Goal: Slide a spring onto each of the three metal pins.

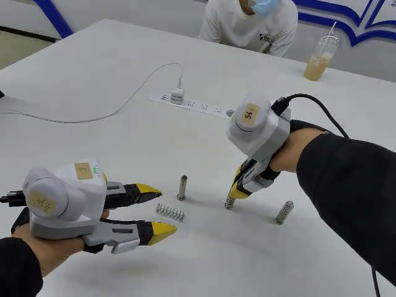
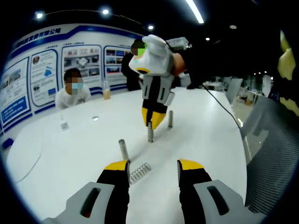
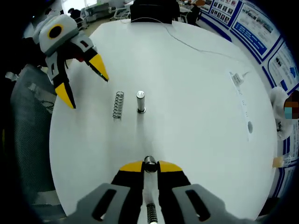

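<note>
bare pin (image 1: 182, 187) stood upright, loose spring (image 1: 170, 212) lying just beside it. left gripper (image 1: 159, 210) near it, jaws wide, empty. right gripper (image 1: 234, 195) near it, clamped on sprung pin (image 1: 229, 202).

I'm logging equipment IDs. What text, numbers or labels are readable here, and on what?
"45", handwritten, likely: sticker on the right gripper.
Perhaps "47", unclear handwriting: label on the left gripper.
Wall posters: characters too blurred to read.
Seated person's shirt logo: too small to read.
</note>
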Available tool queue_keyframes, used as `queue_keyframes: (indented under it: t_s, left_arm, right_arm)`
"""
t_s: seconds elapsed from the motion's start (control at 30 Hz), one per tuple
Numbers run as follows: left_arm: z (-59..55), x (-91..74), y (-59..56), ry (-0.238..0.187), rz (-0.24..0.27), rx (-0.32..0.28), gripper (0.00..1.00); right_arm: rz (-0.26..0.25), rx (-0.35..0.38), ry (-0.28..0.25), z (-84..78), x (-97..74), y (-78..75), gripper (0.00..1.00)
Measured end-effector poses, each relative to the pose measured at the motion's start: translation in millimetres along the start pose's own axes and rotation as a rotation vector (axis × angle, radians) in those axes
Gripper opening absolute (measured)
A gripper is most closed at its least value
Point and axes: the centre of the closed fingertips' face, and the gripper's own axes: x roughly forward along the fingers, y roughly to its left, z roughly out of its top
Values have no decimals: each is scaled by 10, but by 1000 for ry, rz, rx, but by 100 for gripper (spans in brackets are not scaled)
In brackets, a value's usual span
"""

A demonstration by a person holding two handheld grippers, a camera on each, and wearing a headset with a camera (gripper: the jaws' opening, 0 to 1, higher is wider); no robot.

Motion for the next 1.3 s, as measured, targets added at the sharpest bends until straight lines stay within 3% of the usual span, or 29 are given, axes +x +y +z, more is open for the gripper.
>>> queue_keyframes:
  t_s: [0.4, 0.5, 0.7, 0.83, 1.07, 1.3]
  left_arm:
    - [-3, -7, -2, 2, 4, -3, 42]
    - [7, -13, -1, 0, 5, -1, 42]
    - [5, -19, -12, 3, 5, 1, 42]
    - [-4, -15, -9, 2, 5, -1, 42]
    - [-7, 7, 10, 2, 4, 2, 42]
    - [-17, -20, 11, 7, 5, 7, 42]
  right_arm:
    - [-1, 8, 0, -16, 50, -1, 13]
    - [-4, 12, -8, -19, 44, -5, 17]
    - [-32, 18, -33, -9, -73, -36, 20]
    - [-59, 4, -71, 89, -192, -31, 22]
    - [-33, -24, -121, 325, -232, 196, 21]
    - [23, -27, -154, 538, -47, 422, 18]
